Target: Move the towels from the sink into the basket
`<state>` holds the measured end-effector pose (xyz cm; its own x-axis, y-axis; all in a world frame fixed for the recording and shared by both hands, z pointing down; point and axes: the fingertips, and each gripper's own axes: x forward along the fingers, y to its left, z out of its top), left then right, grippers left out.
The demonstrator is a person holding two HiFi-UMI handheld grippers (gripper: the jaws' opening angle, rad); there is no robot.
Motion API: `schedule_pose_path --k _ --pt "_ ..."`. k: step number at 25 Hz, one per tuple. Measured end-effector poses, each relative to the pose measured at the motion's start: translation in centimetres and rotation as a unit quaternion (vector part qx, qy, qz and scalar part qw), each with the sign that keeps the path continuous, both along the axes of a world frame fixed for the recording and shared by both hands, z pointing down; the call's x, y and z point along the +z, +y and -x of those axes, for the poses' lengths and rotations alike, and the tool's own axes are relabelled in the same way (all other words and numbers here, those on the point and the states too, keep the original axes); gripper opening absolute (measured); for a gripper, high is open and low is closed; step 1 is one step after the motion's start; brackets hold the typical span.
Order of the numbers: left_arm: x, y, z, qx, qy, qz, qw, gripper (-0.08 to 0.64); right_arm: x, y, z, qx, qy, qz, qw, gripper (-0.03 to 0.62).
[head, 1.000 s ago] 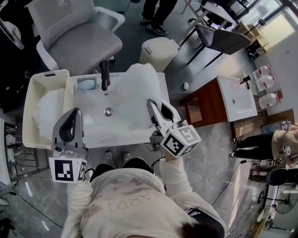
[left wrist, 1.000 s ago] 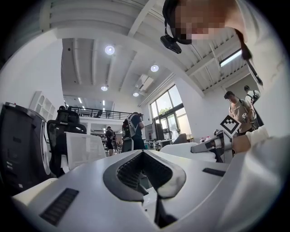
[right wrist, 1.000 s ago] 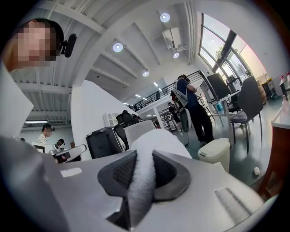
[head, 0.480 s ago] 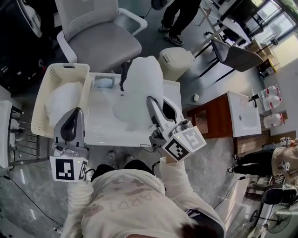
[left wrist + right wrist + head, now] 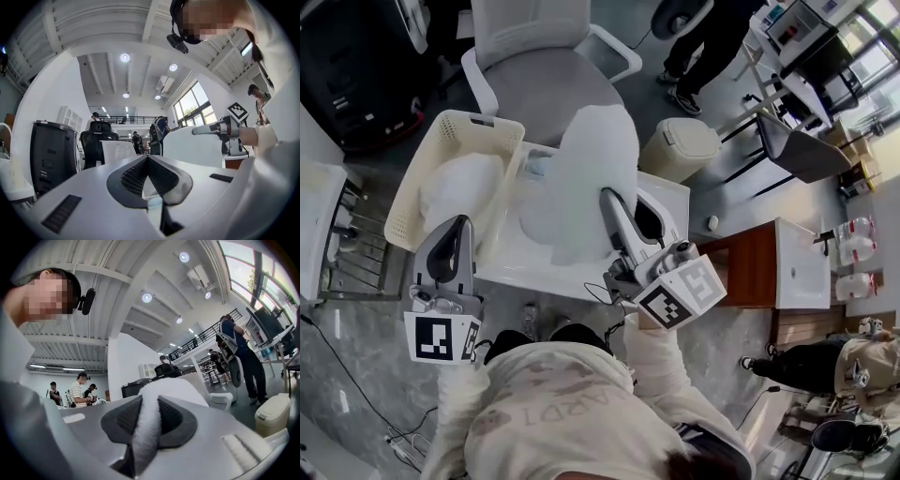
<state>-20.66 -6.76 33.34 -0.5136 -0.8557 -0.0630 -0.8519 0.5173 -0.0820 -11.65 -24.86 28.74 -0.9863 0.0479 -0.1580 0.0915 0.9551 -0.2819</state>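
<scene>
- Right grey gripper (image 5: 611, 202) pinches 1 fluffy white towel (image 5: 586, 169) by a fold, so we can carry it clear over the white sink (image 5: 511, 272).
- Cream slotted basket (image 5: 427, 155), to its left, holds 1 more towel (image 5: 455, 192).
- Left gripper (image 5: 453, 230) hangs empty, jaws together.

Sweatshirt (image 5: 577, 401): faint print, partly legible, roughly "ARDI". No other readable text.

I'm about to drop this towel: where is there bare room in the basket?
The basket's far end, by the chair, looks bare; a towel fills its middle and near end. The sink strip between basket and held towel is bare too.
</scene>
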Motion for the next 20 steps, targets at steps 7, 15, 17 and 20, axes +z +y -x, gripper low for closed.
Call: schedule_pose_path --k 7,15,17,20 --pt "-0.2 4.1 0.4 -0.039 -0.002 -0.003 0.9992 0.005 -2.2 4.1 2.9 -0.05 -0.023 -0.017 0.998 0.08" --pt "-0.2 7.9 1.5 -0.082 -0.002 -0.005 0.9966 0.005 -4.1 7.5 6.5 -0.093 -0.033 -0.039 0.994 0.08" --pt "-0.2 8.8 1.7 -0.091 -0.001 -0.005 0.9958 0.005 -4.5 8.3 7.4 -0.104 -0.036 -0.043 0.993 0.08" --pt "-0.4 9.8 2.0 -0.103 -0.002 -0.007 0.9947 0.005 -5.5 9.4 8.8 -0.119 -0.044 -0.048 0.991 0.08"
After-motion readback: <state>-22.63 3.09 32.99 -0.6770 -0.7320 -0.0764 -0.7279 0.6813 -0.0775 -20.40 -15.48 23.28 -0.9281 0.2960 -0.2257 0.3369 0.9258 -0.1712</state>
